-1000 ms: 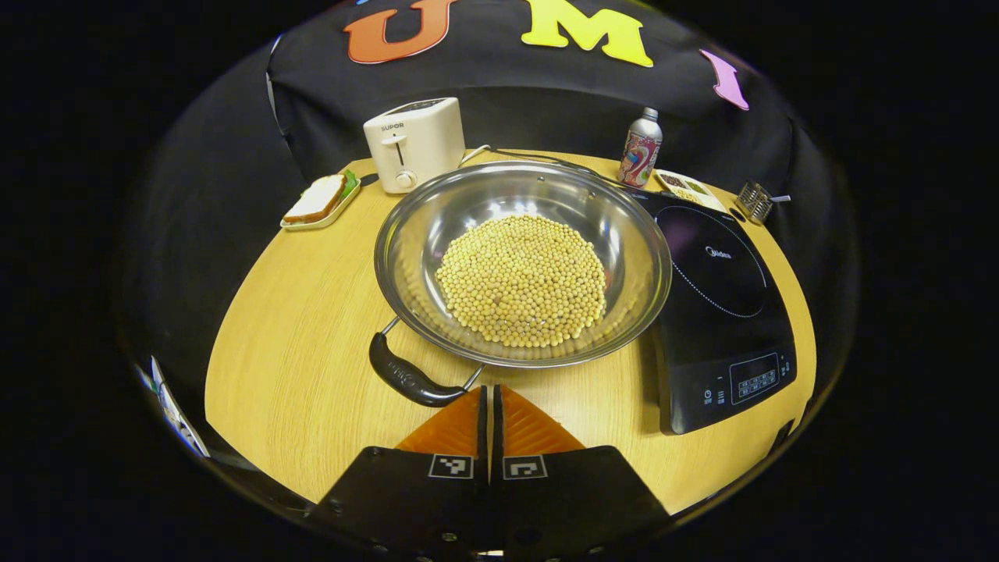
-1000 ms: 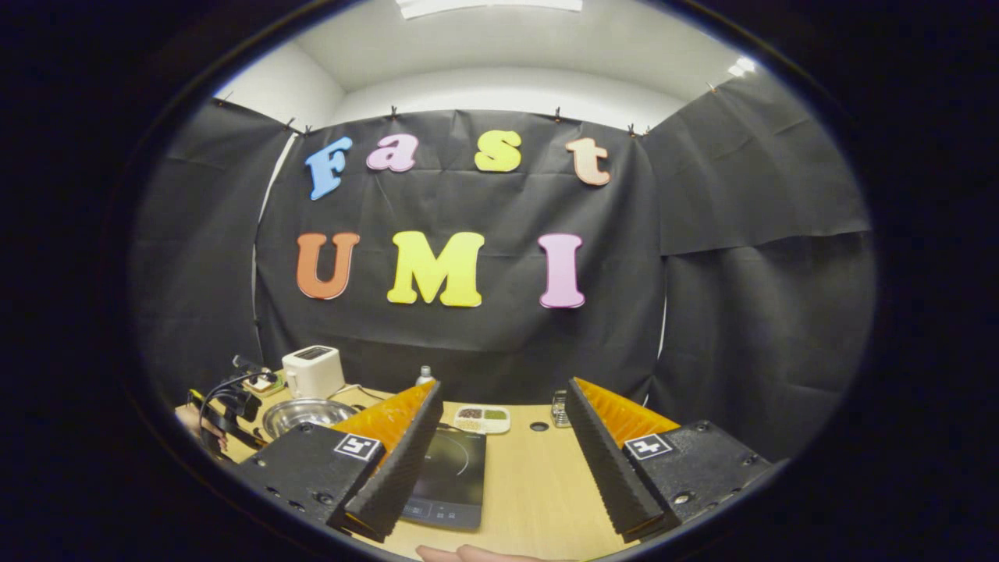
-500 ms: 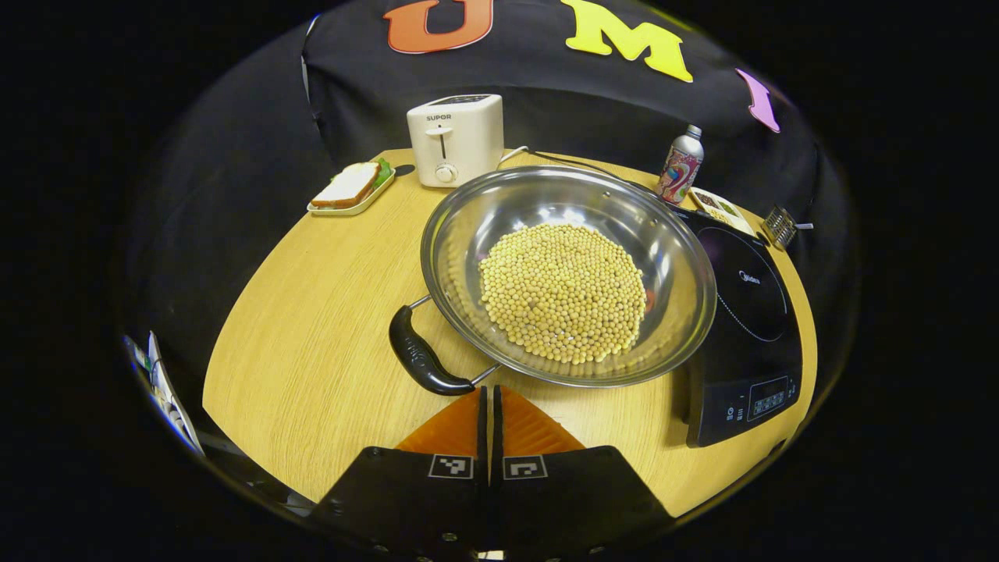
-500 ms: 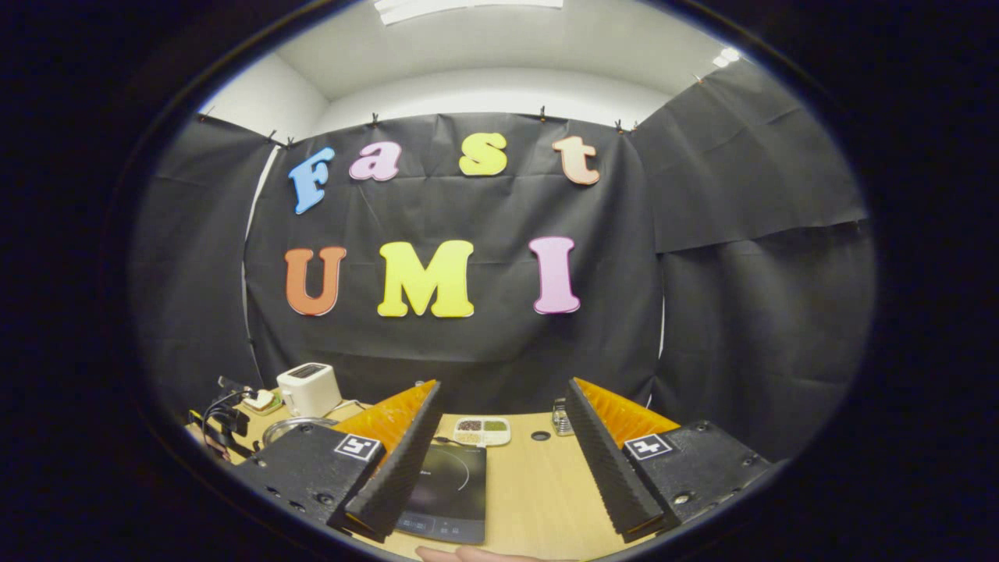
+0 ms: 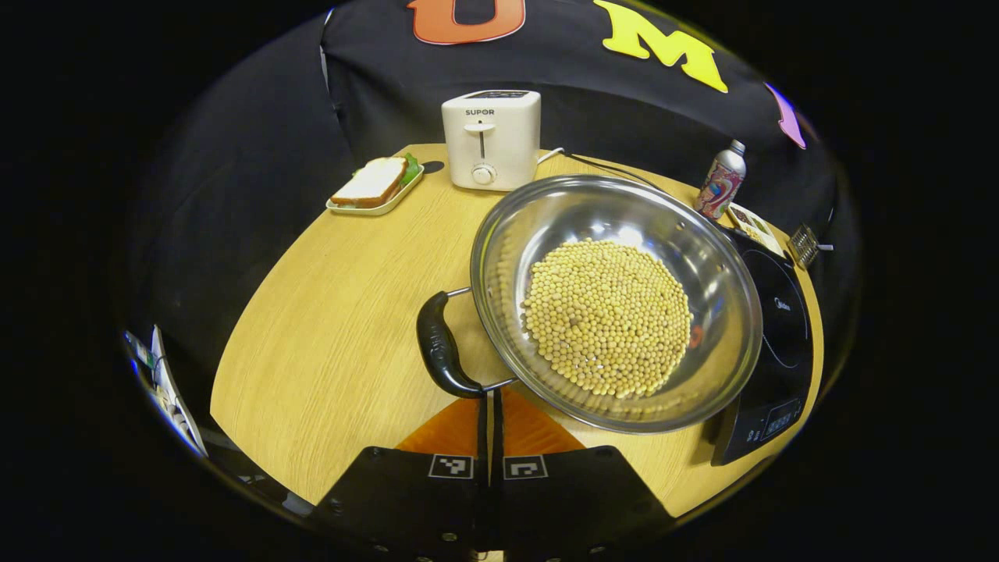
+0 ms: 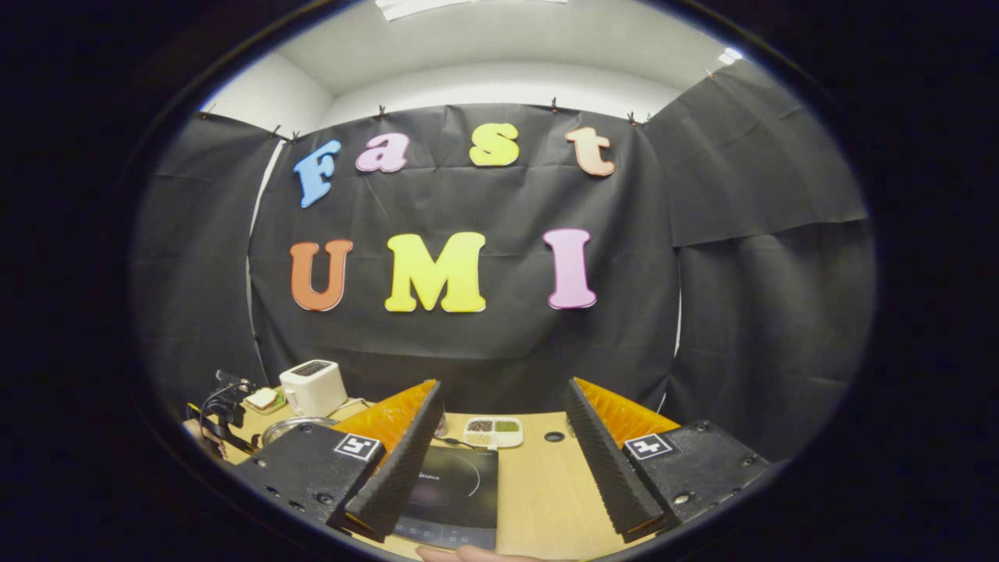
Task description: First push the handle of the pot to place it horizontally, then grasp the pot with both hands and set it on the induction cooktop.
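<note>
In the left gripper view, my left gripper (image 5: 492, 406) has its fingers pressed together into a blunt wedge, the tips right against the near end of the pot's black handle (image 5: 442, 353). I judge this to be the first step: nudging that handle round so the pot lies horizontally. The steel pot (image 5: 616, 300) sits on the wooden table (image 5: 328, 312), a wide shallow polished bowl with a mound of small round soybeans (image 5: 607, 316) inside; its far rim overlaps the edge of the induction cooktop (image 5: 780, 343), a flat glossy black slab. The handle is a smooth curved plastic grip on two thin wire stems. Next, I think, comes a sideways push, gentle enough that the beans don't roll. Behind stand a white toaster (image 5: 490, 139), a sandwich on a tray (image 5: 375, 183) and a metal bottle (image 5: 722, 179).

In the right gripper view, my right gripper (image 6: 503, 460) is spread wide, holding nothing, raised above the table with ridged finger faces. Below it lies the cooktop (image 6: 456, 496), and the pot (image 6: 293, 428) shows far left.
</note>
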A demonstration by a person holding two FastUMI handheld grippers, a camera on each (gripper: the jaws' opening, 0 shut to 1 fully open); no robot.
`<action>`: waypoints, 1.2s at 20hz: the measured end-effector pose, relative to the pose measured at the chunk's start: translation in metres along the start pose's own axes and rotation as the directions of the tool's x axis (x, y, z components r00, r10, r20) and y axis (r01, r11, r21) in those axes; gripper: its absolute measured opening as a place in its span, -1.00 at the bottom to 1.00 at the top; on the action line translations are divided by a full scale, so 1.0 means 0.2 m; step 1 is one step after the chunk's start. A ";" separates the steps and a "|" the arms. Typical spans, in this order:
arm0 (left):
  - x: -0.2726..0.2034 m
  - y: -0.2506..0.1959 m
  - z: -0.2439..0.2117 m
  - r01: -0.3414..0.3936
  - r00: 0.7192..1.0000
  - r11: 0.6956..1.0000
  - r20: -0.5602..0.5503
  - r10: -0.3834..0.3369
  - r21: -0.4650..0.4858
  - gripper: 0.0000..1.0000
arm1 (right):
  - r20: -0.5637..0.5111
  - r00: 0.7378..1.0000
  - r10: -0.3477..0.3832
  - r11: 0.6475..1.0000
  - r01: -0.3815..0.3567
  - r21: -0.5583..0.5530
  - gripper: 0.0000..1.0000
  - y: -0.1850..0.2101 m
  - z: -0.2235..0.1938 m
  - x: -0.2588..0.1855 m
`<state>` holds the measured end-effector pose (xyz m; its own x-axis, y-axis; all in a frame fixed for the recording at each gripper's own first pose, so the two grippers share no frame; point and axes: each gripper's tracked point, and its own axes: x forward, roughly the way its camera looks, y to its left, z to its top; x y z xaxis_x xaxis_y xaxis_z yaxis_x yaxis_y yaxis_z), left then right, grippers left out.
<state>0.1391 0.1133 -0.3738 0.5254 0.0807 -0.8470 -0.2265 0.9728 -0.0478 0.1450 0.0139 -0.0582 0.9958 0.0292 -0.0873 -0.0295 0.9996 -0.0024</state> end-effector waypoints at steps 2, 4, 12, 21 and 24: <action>0.03 0.03 0.04 -0.002 1.000 1.000 0.000 0.002 -0.003 -1.00 | -0.012 1.000 -0.016 1.000 0.016 -0.004 0.93 0.00 -0.03 0.03; 0.06 0.08 0.08 -0.005 1.000 1.000 -0.005 0.005 -0.009 -1.00 | -0.029 0.999 -0.021 1.000 0.021 0.002 0.97 0.01 -0.05 0.06; 0.20 0.18 0.24 0.007 1.000 0.999 -0.027 -0.009 -0.043 -0.78 | -0.073 0.997 -0.026 0.999 0.028 0.026 0.93 0.06 -0.15 0.12; 0.30 0.23 0.36 0.007 0.999 0.998 -0.031 -0.009 -0.058 -1.00 | -0.034 0.998 -0.055 0.998 0.056 0.012 0.93 0.11 -0.20 0.02; 0.29 0.25 0.37 0.002 1.000 0.998 -0.022 -0.003 -0.063 -0.78 | -0.024 0.999 -0.022 0.997 0.024 0.071 0.97 0.20 -0.21 -0.02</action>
<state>0.2177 0.1832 -0.3858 0.5081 0.0725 -0.8582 -0.2763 0.9575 -0.0827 0.1370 0.0526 -0.1000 0.9938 0.0073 -0.1114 0.0001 0.9978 0.0660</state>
